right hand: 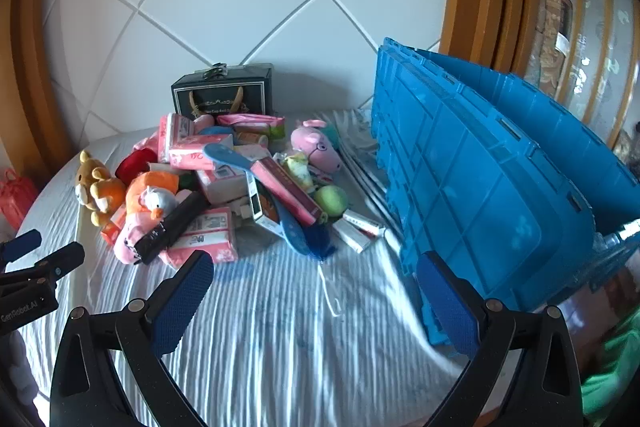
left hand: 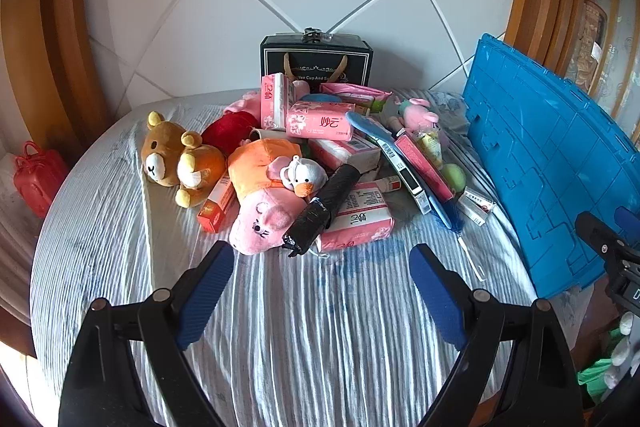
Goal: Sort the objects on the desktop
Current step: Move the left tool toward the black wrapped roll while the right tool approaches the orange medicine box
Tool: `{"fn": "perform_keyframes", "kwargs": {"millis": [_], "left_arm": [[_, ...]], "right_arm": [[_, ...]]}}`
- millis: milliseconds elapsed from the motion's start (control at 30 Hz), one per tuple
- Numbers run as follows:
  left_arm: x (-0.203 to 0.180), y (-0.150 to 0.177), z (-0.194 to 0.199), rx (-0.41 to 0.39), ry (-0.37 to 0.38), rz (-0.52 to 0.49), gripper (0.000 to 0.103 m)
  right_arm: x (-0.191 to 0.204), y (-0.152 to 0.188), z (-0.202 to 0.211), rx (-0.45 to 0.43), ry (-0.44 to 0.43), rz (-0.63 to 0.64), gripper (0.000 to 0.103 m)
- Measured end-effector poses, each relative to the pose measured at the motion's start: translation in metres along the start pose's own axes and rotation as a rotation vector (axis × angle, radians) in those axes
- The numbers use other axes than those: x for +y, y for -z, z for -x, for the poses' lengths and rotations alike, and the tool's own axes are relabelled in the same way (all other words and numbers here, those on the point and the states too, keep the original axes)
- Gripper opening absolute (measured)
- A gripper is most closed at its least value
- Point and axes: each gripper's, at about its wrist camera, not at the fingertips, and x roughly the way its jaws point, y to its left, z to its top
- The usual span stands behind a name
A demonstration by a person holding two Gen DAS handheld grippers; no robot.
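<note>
A pile of objects lies on a striped cloth: a brown bear plush (left hand: 176, 157) (right hand: 96, 187), a pink pig plush (left hand: 262, 217), a white duck toy (left hand: 304, 179) (right hand: 158, 203), a black roll (left hand: 320, 211) (right hand: 170, 229), pink tissue packs (left hand: 320, 121) (right hand: 208, 233), a blue brush (right hand: 256, 163) and a green ball (left hand: 454, 177) (right hand: 330, 199). My left gripper (left hand: 322, 257) is open and empty just in front of the pile. My right gripper (right hand: 316, 267) is open and empty, in front of the pile's right side, beside a blue crate (right hand: 480, 179) (left hand: 552, 155).
A black gift box (left hand: 316, 59) (right hand: 224, 93) stands behind the pile against the tiled wall. A red case (left hand: 38, 177) sits off the left edge. Another pink pig plush (right hand: 316, 145) lies near the crate. Small white boxes (right hand: 360, 229) lie by the crate's foot.
</note>
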Motion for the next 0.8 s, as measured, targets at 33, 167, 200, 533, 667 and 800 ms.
{"fn": "perform_keyframes", "kwargs": {"millis": [33, 167, 200, 533, 667, 800], "left_arm": [[0.002, 0.0, -0.003, 0.004, -0.004, 0.004, 0.09], [0.013, 0.002, -0.017, 0.032, -0.035, 0.025, 0.09], [0.017, 0.002, -0.019, 0.039, -0.043, 0.032, 0.09], [0.044, 0.0, -0.067, 0.121, -0.074, 0.094, 0.09], [0.045, -0.005, -0.096, 0.167, -0.064, 0.089, 0.09], [0.038, -0.014, -0.129, 0.207, -0.065, 0.05, 0.09]], "right_arm": [[0.0, -0.001, -0.003, 0.003, -0.003, 0.001, 0.103], [0.0, -0.004, -0.016, 0.023, -0.014, 0.006, 0.103], [0.0, -0.004, -0.02, 0.029, -0.018, 0.006, 0.103], [0.001, -0.005, -0.071, 0.112, -0.044, -0.001, 0.103], [0.002, -0.006, -0.096, 0.153, -0.061, -0.005, 0.103], [0.002, -0.007, -0.125, 0.2, -0.062, -0.001, 0.103]]}}
